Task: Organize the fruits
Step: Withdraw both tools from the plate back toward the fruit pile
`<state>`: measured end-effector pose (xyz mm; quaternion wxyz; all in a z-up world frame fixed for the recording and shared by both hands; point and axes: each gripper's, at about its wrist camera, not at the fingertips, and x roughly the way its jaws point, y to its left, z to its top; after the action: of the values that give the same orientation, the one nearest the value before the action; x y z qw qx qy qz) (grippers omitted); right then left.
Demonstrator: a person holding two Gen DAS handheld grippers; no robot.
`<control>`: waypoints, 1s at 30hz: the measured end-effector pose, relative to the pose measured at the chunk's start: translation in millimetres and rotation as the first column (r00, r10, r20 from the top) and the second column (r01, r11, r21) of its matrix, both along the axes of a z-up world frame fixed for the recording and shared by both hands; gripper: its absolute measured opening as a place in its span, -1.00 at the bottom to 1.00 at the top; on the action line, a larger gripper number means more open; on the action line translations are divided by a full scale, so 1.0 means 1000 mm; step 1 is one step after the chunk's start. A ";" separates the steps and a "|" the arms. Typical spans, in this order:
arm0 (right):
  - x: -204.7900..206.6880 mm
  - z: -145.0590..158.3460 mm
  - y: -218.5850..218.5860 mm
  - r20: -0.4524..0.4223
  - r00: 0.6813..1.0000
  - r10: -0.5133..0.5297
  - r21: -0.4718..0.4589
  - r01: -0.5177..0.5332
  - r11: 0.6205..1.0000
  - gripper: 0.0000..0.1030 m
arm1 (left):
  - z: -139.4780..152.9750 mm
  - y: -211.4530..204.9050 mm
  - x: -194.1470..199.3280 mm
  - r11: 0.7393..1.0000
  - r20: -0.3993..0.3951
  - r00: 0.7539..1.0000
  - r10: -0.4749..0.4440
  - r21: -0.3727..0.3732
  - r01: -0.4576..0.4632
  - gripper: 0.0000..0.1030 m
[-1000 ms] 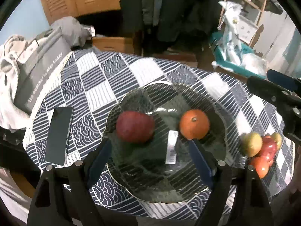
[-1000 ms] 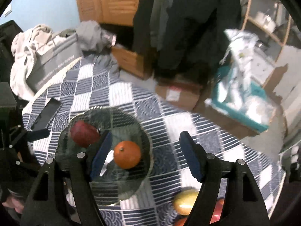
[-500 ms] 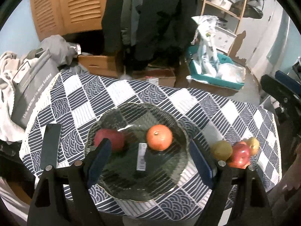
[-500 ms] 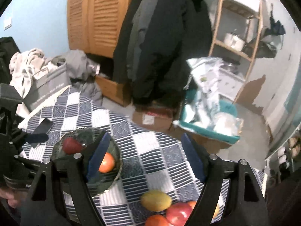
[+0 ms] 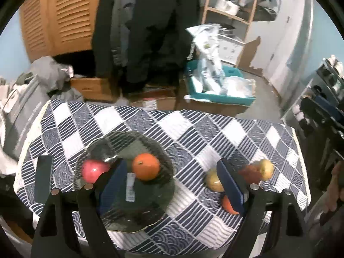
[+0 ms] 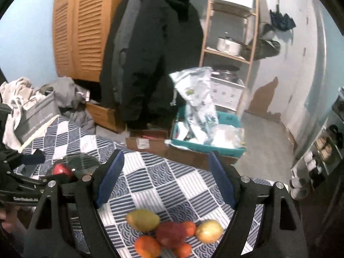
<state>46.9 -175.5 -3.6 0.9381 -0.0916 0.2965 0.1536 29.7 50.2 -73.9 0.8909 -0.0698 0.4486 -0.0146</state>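
Observation:
A dark glass plate on the checked tablecloth holds a red apple and an orange. To its right lies a loose pile of fruit: a yellow-green fruit, a red apple, a yellow fruit and an orange. My left gripper is open and empty, high above the table. My right gripper is open and empty above the pile, where a yellow-green fruit, a red apple, oranges and a yellow fruit show. The plate is at left.
A dark phone lies at the table's left edge. A white label lies on the plate. Beyond the table are cardboard boxes, a teal bin with bags, hanging coats and a wooden shelf.
Both grippers have risen and pulled back from the table, so the plate and fruit look smaller and lower. The left view has swung right and shows the loose pile. No fruit has moved.

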 end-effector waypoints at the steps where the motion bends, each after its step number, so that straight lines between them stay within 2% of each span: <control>1: -0.001 0.000 -0.007 0.001 1.000 -0.015 0.001 0.015 1.000 0.56 | 0.001 -0.005 0.000 1.000 0.004 1.000 -0.006 0.002 0.006 0.71; 6: -0.004 -0.005 -0.035 -0.016 0.998 -0.061 0.005 0.061 0.998 0.56 | 0.002 -0.028 0.004 0.999 0.002 0.999 -0.054 0.004 0.054 0.71; 18: -0.011 -0.021 -0.092 -0.067 0.985 -0.160 0.003 0.160 0.987 0.56 | -0.019 -0.075 0.013 0.987 -0.053 0.986 -0.155 0.027 0.157 0.71; 24: -0.010 -0.035 -0.110 -0.105 0.976 -0.191 -0.015 0.190 0.982 0.56 | -0.041 -0.090 0.021 0.980 -0.103 0.977 -0.188 0.040 0.193 0.72; 30: -0.002 -0.057 -0.121 -0.170 0.962 -0.213 -0.036 0.210 0.977 0.56 | -0.069 -0.099 0.030 0.977 -0.177 0.962 -0.206 0.016 0.212 0.71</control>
<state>45.1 -297.0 -60.7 0.9190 -0.0538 0.3863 0.0574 59.4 -48.7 -143.0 0.8426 -0.0077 0.5300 -0.0947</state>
